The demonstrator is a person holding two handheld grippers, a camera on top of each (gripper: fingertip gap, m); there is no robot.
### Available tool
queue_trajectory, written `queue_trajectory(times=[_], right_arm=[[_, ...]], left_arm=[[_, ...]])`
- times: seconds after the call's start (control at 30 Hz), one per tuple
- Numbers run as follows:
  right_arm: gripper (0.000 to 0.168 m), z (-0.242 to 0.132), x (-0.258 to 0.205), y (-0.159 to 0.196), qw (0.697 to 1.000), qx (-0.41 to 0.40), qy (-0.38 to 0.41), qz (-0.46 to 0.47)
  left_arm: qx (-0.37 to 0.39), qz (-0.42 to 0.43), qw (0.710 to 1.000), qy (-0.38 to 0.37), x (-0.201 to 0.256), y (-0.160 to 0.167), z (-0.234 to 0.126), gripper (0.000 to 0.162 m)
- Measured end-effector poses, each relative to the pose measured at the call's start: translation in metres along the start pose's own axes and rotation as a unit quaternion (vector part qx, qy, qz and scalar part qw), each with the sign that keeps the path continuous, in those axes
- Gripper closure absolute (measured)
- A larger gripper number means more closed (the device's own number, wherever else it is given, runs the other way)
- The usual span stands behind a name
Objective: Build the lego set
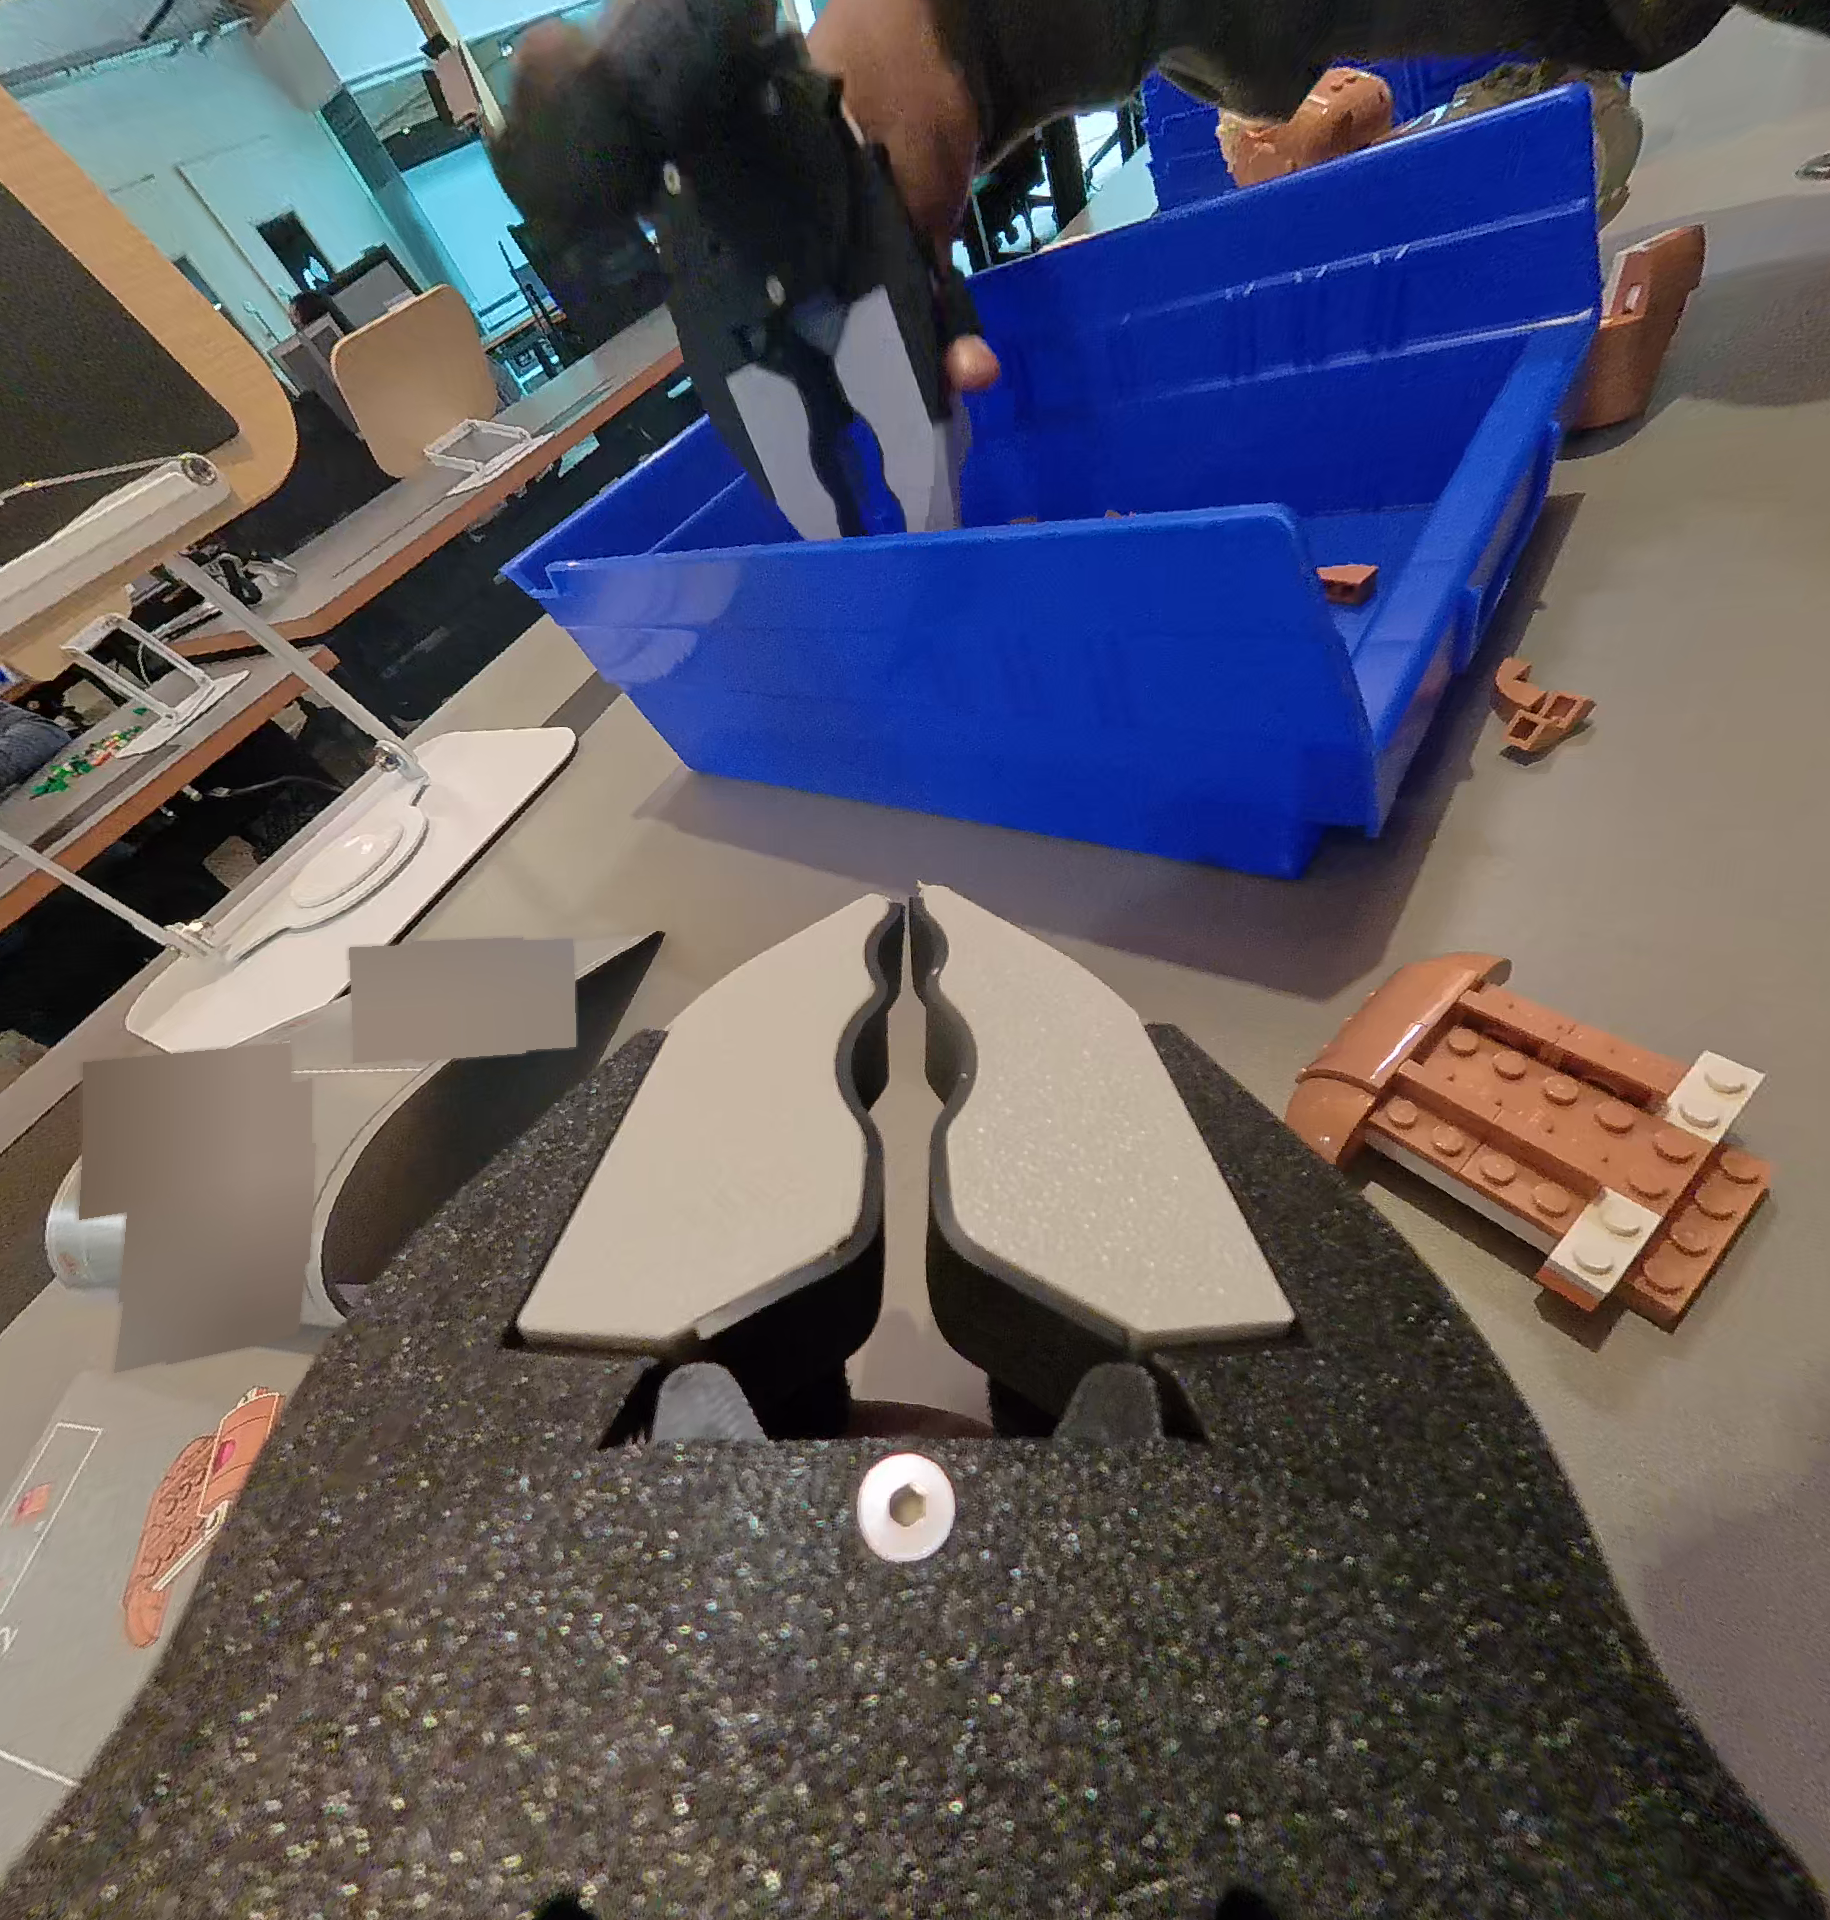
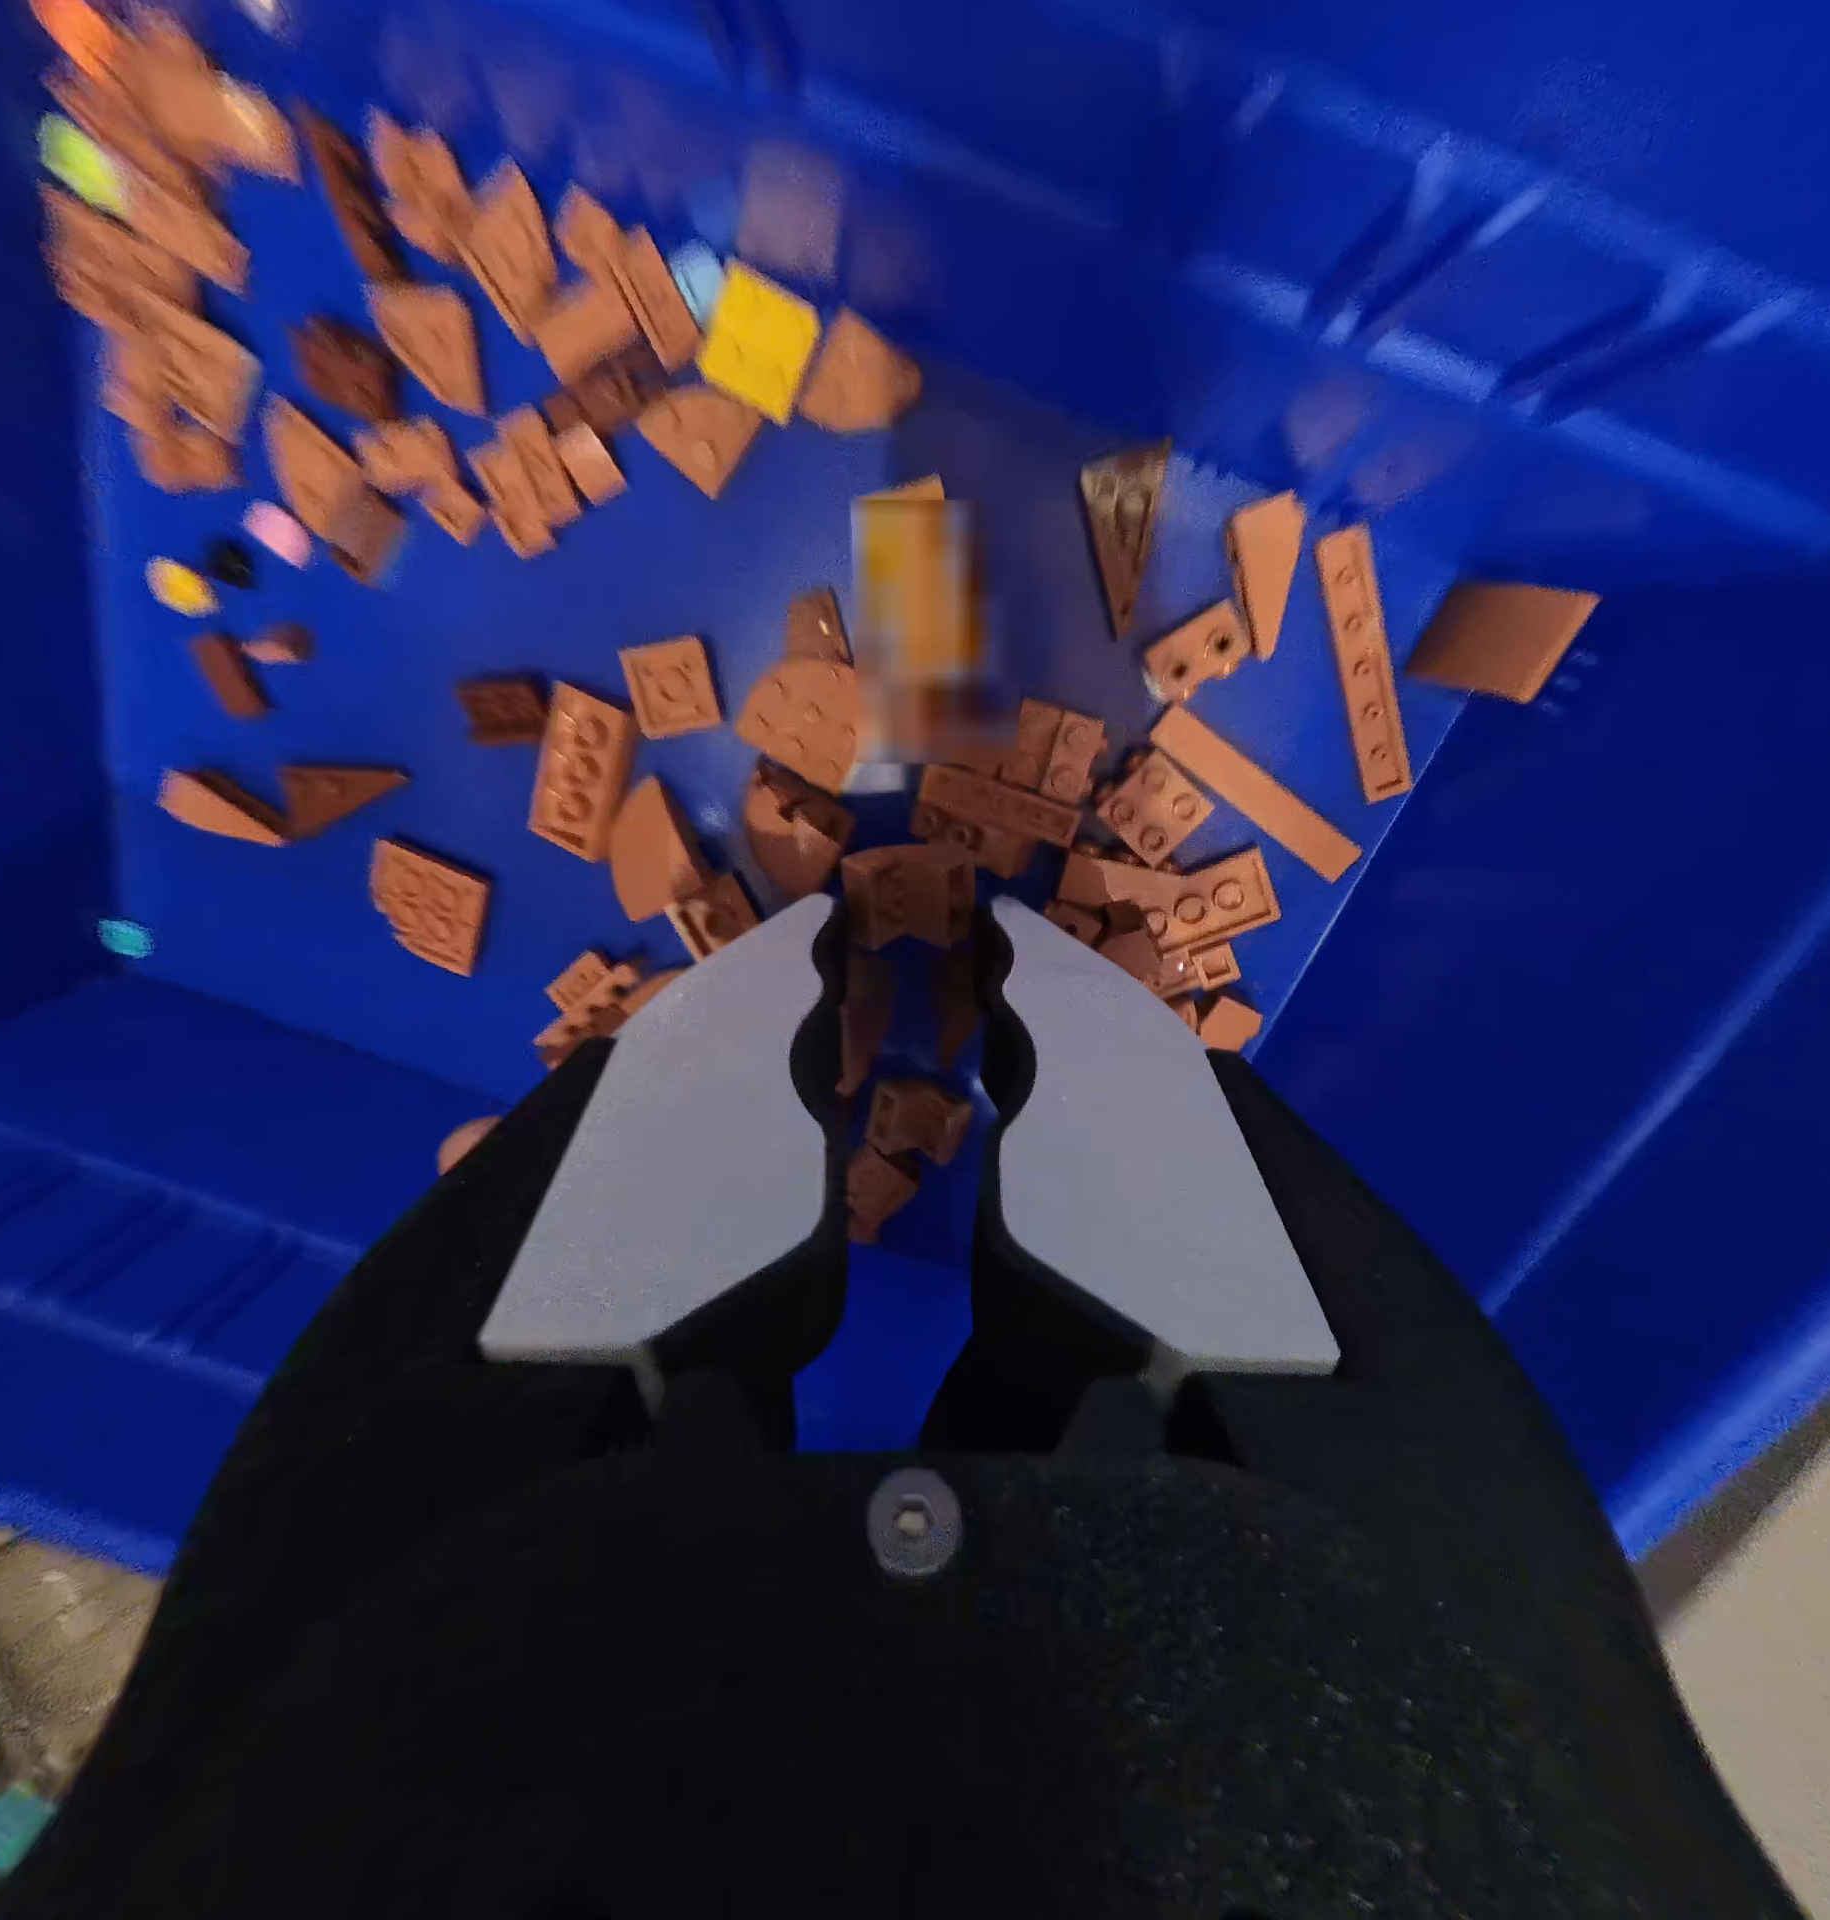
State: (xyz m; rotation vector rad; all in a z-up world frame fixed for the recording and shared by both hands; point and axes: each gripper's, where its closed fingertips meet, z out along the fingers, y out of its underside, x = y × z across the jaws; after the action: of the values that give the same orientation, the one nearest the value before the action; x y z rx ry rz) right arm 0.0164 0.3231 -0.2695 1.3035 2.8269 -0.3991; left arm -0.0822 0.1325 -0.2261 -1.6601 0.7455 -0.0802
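Note:
My left gripper [image 1: 909, 906] is shut and empty, low over the grey table. A partly built brown lego assembly [image 1: 1534, 1132] with two white plates lies on the table to its right. My right gripper [image 2: 913, 912] reaches down into the blue bin [image 2: 1513, 935]. Its jaws are narrowed on a small brown brick [image 2: 906, 883] at the tips, over a heap of loose brown pieces [image 2: 1150, 831]. In the left wrist view the right gripper [image 1: 869, 488] is held by a hand, and its tips are hidden behind the bin wall [image 1: 942, 675].
An instruction booklet [image 1: 111, 1538] lies at the left, beside a white lamp base [image 1: 371, 862]. Small brown pieces [image 1: 1539, 712] lie right of the bin. Other brown assemblies [image 1: 1643, 322] stand behind it. A yellow plate [image 2: 757, 338] lies among the bin's pieces.

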Motion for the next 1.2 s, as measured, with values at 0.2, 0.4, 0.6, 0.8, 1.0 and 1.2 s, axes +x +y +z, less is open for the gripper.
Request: queue_trajectory(times=[0.2, 0.4, 0.6, 0.8, 1.0, 1.2], right_arm=[[0.145, -0.04, -0.022, -0.032, 0.973, 0.19, -0.127, 0.043], [0.146, -0.06, -0.029, -0.046, 0.953, 0.255, -0.156, 0.042], [0.146, -0.066, -0.033, -0.051, 0.948, 0.271, -0.162, 0.032], [0.146, -0.068, -0.037, -0.058, 0.95, 0.277, -0.141, 0.03], [0.146, -0.076, -0.074, -0.088, 0.953, 0.286, -0.084, 0.056], [0.146, -0.065, -0.15, -0.136, 0.932, 0.323, -0.084, 0.14]], left_arm=[[0.0, -0.003, 1.0, -0.002, -0.002, 0.001, 0.0, 0.161], [0.003, -0.004, 1.0, -0.003, -0.003, 0.0, -0.002, 0.161], [0.005, -0.004, 1.0, -0.004, -0.004, -0.001, -0.002, 0.161], [0.009, -0.007, 1.0, -0.002, -0.003, -0.003, -0.003, 0.161], [0.039, -0.001, 0.999, 0.009, 0.004, -0.019, -0.008, 0.159], [0.085, 0.046, 0.994, 0.053, 0.036, -0.04, -0.018, 0.149]])
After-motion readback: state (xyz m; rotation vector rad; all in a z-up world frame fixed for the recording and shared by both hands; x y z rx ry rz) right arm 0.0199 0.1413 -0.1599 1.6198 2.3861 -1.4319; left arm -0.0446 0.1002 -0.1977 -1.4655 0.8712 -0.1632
